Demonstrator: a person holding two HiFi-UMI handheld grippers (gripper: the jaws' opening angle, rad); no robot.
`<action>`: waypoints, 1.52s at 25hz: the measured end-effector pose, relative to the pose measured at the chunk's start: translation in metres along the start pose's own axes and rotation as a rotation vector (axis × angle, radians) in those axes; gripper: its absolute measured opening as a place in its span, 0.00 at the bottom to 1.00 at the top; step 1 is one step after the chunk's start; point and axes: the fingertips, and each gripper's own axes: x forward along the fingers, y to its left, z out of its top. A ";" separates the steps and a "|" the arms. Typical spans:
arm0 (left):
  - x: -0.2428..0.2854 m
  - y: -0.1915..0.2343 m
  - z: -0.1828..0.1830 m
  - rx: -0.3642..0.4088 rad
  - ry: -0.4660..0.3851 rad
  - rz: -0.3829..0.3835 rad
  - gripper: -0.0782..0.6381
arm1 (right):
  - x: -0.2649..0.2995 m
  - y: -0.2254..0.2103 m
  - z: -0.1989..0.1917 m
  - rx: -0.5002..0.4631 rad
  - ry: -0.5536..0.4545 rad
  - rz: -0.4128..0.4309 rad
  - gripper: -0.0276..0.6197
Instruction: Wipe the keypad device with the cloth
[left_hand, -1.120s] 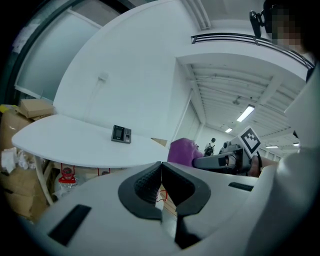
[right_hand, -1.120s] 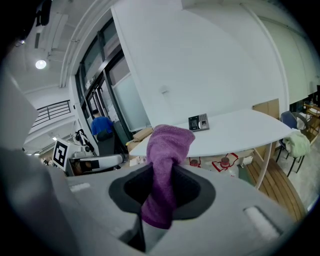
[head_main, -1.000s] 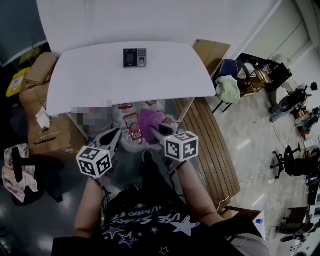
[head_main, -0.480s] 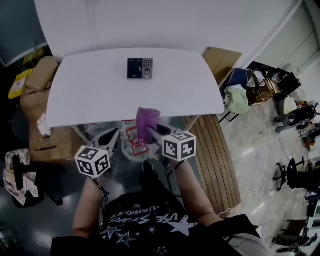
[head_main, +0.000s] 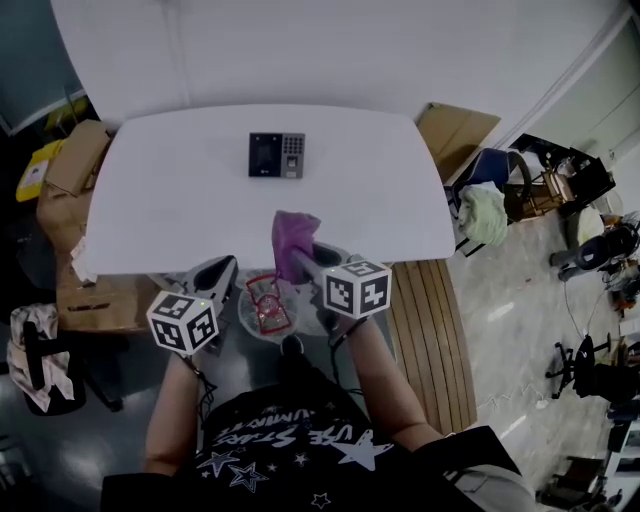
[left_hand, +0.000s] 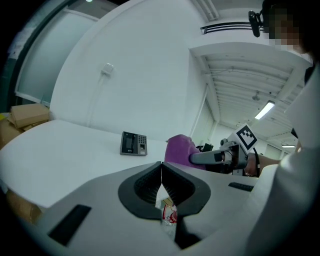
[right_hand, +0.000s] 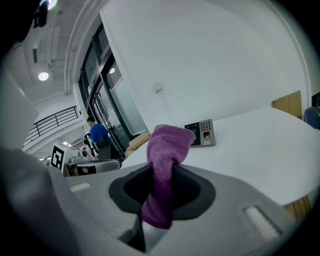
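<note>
right gripper (head_main: 303, 262) fingers clamped on purple cloth (head_main: 293, 235), centre frame, over the counter (head_main: 170, 210) near edge. left gripper (head_main: 222, 268) fingers closed, empty. keypad device (head_main: 276, 155) upper centre on counter, well apart from cloth.

Key markings on the keypad device (head_main: 276, 155) illegibly small; pinched stretch of the cloth (right_hand: 167, 142) hidden inside the right gripper (right_hand: 160, 176).

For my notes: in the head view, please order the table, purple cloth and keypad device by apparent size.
1. table, clearly largest.
2. purple cloth and keypad device: about alike; the purple cloth is nearer the camera, so unranked.
</note>
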 end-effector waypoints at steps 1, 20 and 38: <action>0.007 0.001 0.002 -0.001 0.001 0.005 0.12 | 0.003 -0.006 0.003 0.000 0.002 0.006 0.19; 0.087 0.012 0.038 0.000 -0.011 0.117 0.12 | 0.034 -0.091 0.049 -0.014 0.030 0.091 0.19; 0.129 0.079 0.068 0.001 0.007 0.011 0.12 | 0.085 -0.109 0.073 0.013 0.018 -0.022 0.19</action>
